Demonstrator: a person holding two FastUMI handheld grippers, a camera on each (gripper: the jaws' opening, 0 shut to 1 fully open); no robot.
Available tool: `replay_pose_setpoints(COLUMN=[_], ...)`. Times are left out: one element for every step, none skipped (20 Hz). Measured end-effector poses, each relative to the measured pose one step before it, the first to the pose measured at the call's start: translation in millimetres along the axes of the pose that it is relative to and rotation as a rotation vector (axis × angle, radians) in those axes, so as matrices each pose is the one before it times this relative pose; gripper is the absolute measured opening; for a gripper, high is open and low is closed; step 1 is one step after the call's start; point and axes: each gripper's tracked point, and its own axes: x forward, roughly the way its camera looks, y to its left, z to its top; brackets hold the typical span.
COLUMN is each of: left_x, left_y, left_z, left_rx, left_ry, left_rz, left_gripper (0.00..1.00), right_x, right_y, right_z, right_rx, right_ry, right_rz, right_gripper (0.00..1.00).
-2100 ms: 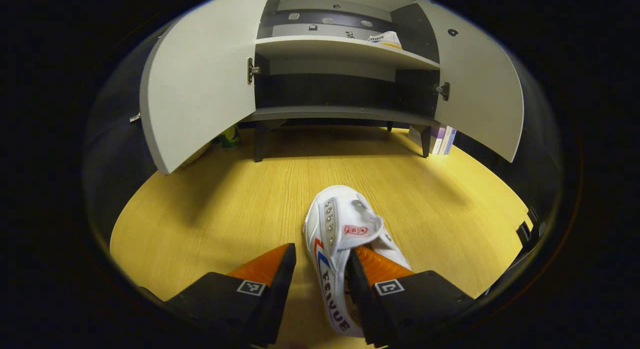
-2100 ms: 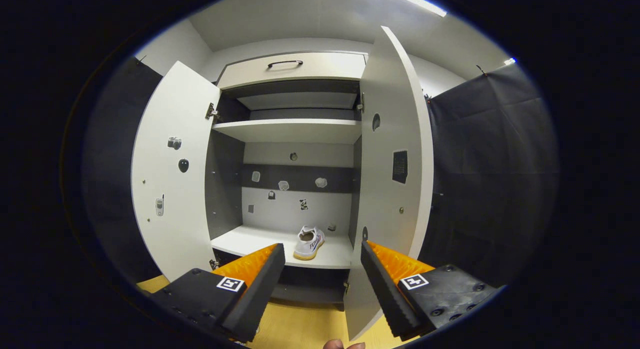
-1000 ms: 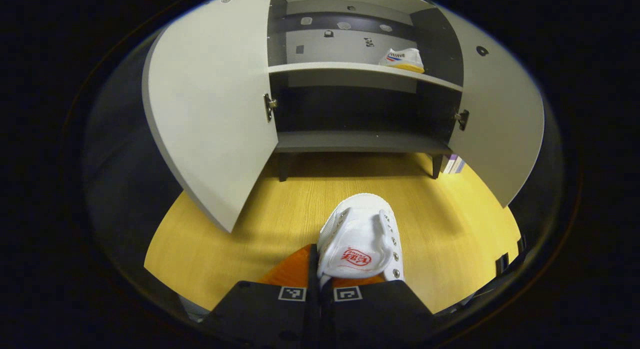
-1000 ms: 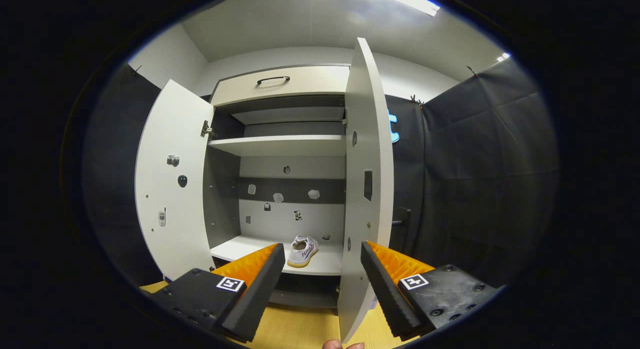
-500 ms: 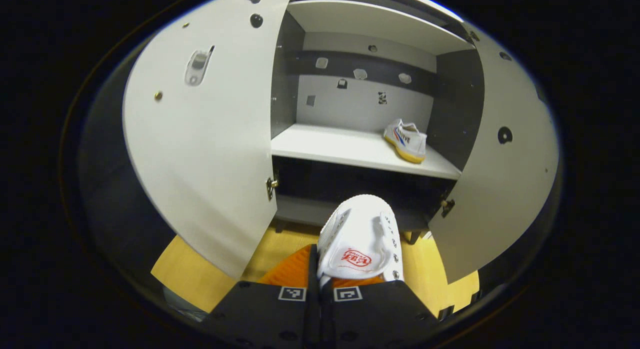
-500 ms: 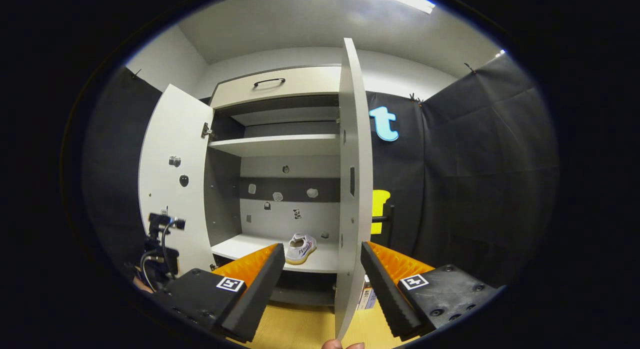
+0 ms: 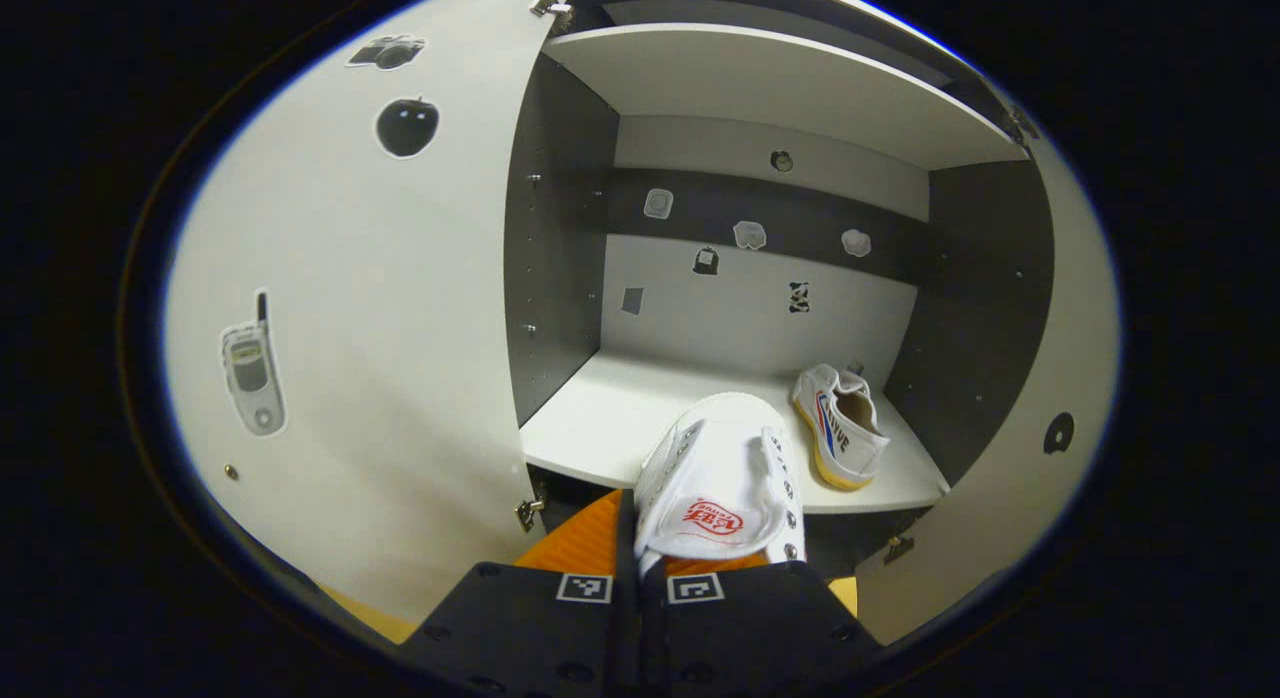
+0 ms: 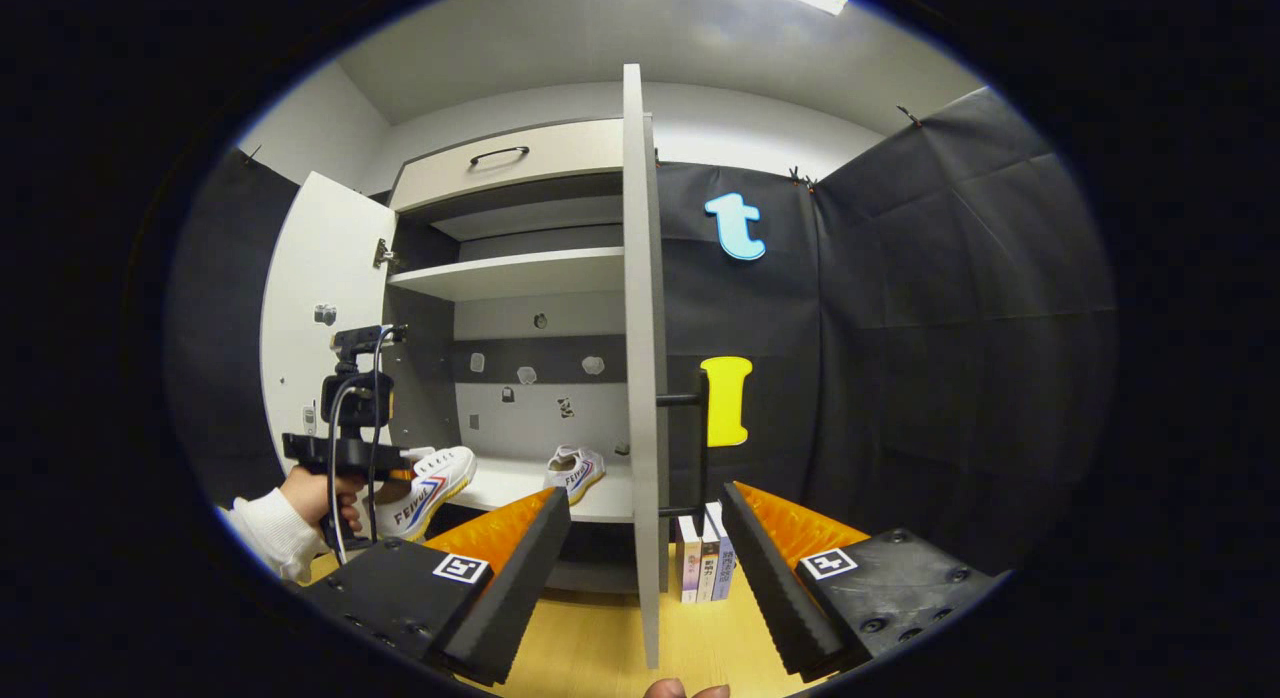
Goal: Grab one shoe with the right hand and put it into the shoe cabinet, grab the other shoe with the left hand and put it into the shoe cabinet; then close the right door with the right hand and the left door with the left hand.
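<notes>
Here, a white shoe is held tight between the closed fingers of the left gripper, toe pointing straight at the shelf just ahead. The other shoe is already set on the shelf, off to the right. The right gripper is held open and empty, with the right door edge-on just ahead.

You can read "FEIYUE" on the side of the white shoe at lower left of the right gripper view.
</notes>
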Motion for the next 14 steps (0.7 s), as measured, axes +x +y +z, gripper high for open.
replay_pose_setpoints(left_x=[11.45,11.61,12.28,12.9,14.03,11.59,14.53,10.82,14.03,12.15,12.73,11.31,10.56,9.92], left_y=[-3.69,-2.8,-1.94,-2.7,-4.18,-4.38,-4.61,-2.86,-2.0,-2.18,-1.65,-3.62,-3.12,-4.05], left_z=[8.34,7.23,6.95,4.48,4.83,3.83,3.74,2.46,3.95,1.72,0.69,-0.64,-1.0,-1.08], left_rx=[-0.00179,0.00163,0.00536,0.00449,0.00005,-0.00276,-0.00704,-0.00169,0.00708,0.01052,0.01099,0.00945,0.0012,-0.00411], left_ry=[-0.00097,-0.00027,0.00254,0.00885,0.00951,0.00764,0.01209,0.00872,0.00667,0.01131,0.0099,0.01306,0.01217,0.01062], left_rz=[0.00432,0.00625,0.01117,0.01091,0.00608,0.00104,0.00107,0.00268,0.00921,0.01304,0.0142,0.0127,0.00803,-0.0008], left_gripper=[0.05,0.05,0.05,0.05,0.05,0.05,0.05,0.06,0.06,0.06,0.05,0.05,0.05,0.06], right_x=[0.91,1.45,2.12,2.65,1.31,2.12,2.46,1.99,1.7,1.62,2.16,1.77,1.68,2.12], right_y=[-5.18,-5.6,-5.11,-5.61,-5.54,-5.56,-5.6,-3.97,-4.86,-5.82,-5.59,-5.65,-6.41,-5.95], right_z=[-0.95,-0.63,-0.51,0.79,-0.16,0.44,0.09,-1.06,-0.76,-0.28,-0.8,-1.21,-1.67,-1.74], right_rx=[-0.00076,-0.00112,-0.00217,-0.00171,-0.00127,-0.00099,-0.00061,0.00007,0.00054,-0.00053,-0.00129,-0.00334,-0.00345,-0.00025], right_ry=[0.00405,0.00181,-0.00026,-0.00071,0.00017,-0.00049,-0.00049,0.00116,0.00119,-0.00061,0.00065,0.00189,0.0039,0.00488], right_rz=[-0.00761,-0.00808,-0.00689,-0.00748,-0.00544,-0.00679,-0.00559,-0.00237,-0.00294,-0.00257,-0.00492,-0.0074,-0.00809,-0.00737], right_gripper=[0.97,0.97,0.97,0.97,0.97,0.97,0.97,0.97,0.97,0.97,0.97,0.97,0.97,0.97])
